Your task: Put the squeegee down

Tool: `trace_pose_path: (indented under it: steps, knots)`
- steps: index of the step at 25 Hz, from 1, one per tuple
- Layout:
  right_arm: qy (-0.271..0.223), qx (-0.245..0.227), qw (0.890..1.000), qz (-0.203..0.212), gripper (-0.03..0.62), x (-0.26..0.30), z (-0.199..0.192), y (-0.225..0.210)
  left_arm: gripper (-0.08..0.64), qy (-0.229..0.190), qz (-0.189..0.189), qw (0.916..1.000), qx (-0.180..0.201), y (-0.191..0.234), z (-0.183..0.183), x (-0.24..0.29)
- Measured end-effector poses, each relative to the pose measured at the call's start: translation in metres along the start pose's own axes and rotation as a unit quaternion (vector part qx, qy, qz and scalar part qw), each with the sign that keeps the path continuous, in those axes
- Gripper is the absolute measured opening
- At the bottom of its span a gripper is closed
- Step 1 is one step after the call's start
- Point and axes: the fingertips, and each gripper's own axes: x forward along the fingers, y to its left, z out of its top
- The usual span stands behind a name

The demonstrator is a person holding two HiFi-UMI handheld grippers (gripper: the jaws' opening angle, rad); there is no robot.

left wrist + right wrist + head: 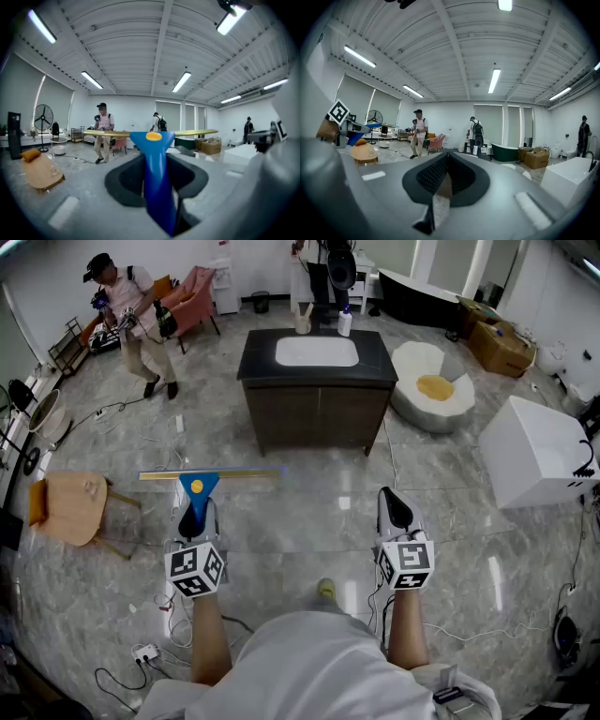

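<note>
We lose the handle end of the squeegee (pixel 199 488) inside the left gripper (pixel 197 514) (jaws cover it); bottle (pixel 345 322) on the cabinet (pixel 319 418) too small to read.

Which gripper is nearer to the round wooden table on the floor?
Left. The left gripper, gripping the squeegee, is just right of the wooden table in the head view; the right gripper is farther right.

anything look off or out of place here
Nothing spilled or broken. Loose cables and a power strip trail across the floor at the left, a trip hazard. The squeegee sits level in the left gripper.
</note>
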Motion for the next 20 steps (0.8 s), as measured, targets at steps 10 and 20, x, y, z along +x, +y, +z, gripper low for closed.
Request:
trace_pose_path:
  steps: [10, 20]
  knots:
    - [-0.005, 0.014, 1.000, -0.004, 0.005, 0.001, 0.000, -0.009, 0.126, 0.001, -0.002, 1.0000, 0.005, -0.008, 0.001, 0.007]
    - [-0.005, 0.015, 1.000, -0.003, 0.005, 0.007, -0.004, -0.022, 0.126, 0.011, -0.002, 0.9999, 0.006, -0.018, -0.003, 0.017]
